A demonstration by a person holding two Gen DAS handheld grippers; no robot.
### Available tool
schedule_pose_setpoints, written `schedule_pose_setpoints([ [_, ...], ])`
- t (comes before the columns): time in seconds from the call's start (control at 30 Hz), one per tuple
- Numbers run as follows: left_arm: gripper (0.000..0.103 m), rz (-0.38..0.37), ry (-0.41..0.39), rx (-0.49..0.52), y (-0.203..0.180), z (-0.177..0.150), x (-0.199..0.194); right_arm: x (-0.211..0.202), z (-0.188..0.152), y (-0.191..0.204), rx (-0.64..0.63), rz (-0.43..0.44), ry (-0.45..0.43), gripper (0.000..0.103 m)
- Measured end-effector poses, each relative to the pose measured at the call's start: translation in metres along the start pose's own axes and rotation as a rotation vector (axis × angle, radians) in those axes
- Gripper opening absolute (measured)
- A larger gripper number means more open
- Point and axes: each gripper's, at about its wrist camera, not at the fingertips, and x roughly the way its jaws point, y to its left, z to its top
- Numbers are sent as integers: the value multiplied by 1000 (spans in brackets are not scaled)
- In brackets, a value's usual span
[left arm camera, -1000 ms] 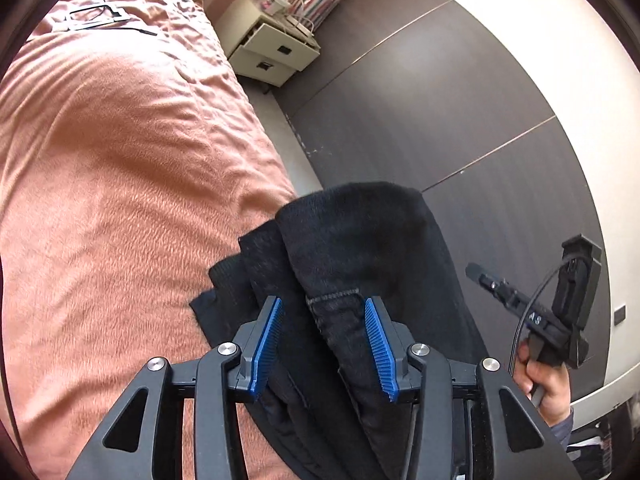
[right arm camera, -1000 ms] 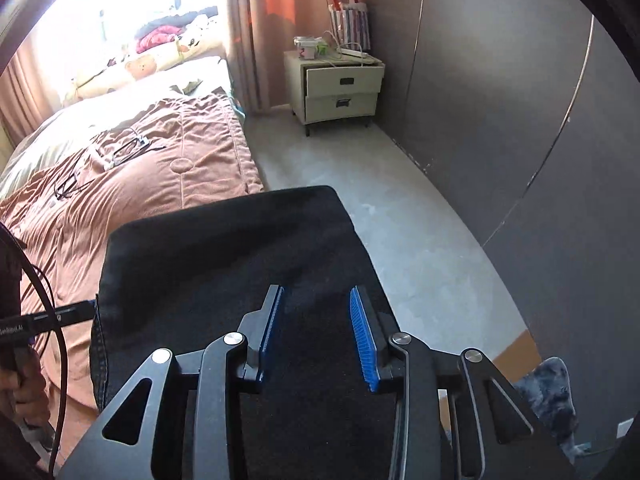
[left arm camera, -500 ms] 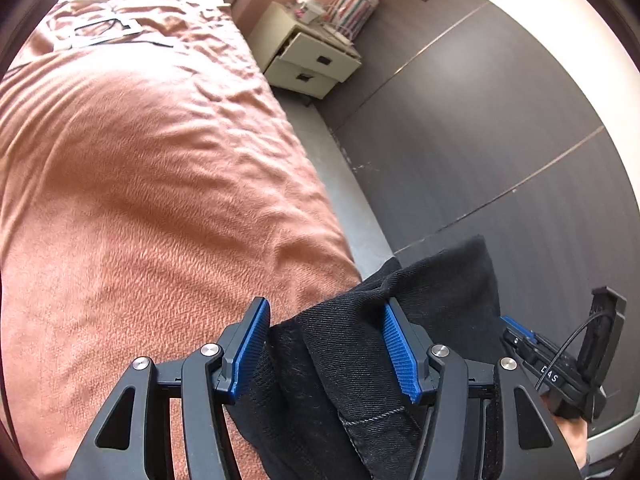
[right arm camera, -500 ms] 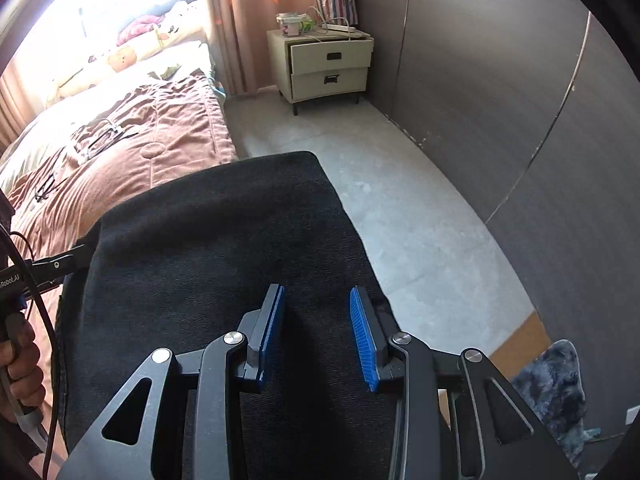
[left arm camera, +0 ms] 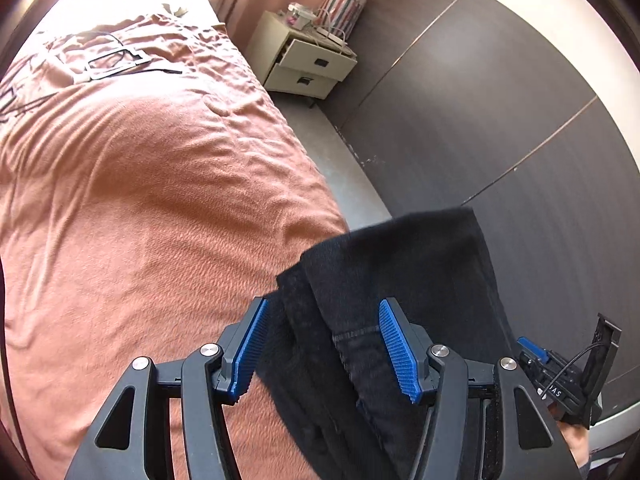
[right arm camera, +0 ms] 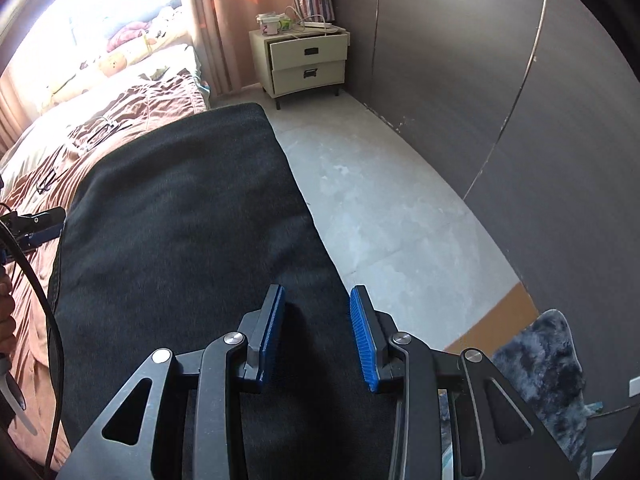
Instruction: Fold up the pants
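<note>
Pants [left arm camera: 400,280], black and bunched, hang over the bed's near corner, with pink bedspread [left arm camera: 140,200] stretching off toward ten o'clock. My judgement: this step goes best by laying the folded cloth flat on the bedspread, edges lined up, before letting go.

Left gripper [left arm camera: 324,348] has just been opening; its blue pads stand apart with cloth loose between them, not squeezed, the seam running toward six o'clock.

Right gripper [right arm camera: 318,336] has cloth lying between and under its fingers, spreading toward eleven o'clock. I cannot tell whether those pads pinch it. The nightstand [right arm camera: 306,62] sits well apart at twelve o'clock.
</note>
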Motion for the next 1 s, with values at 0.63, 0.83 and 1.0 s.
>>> schedule_pose_setpoints([
  [0.63,99,16,-86,132,-31,-48,-139,-119,-30,9,99,-69,-6,66],
  [0.83,102,45,-130,225,-44,-68,-193,-176,-49,34,103,-39,-45,90],
  [1.0,102,38,-163,257,-46,-86,-240,-220,-71,62,81,-33,-84,94],
])
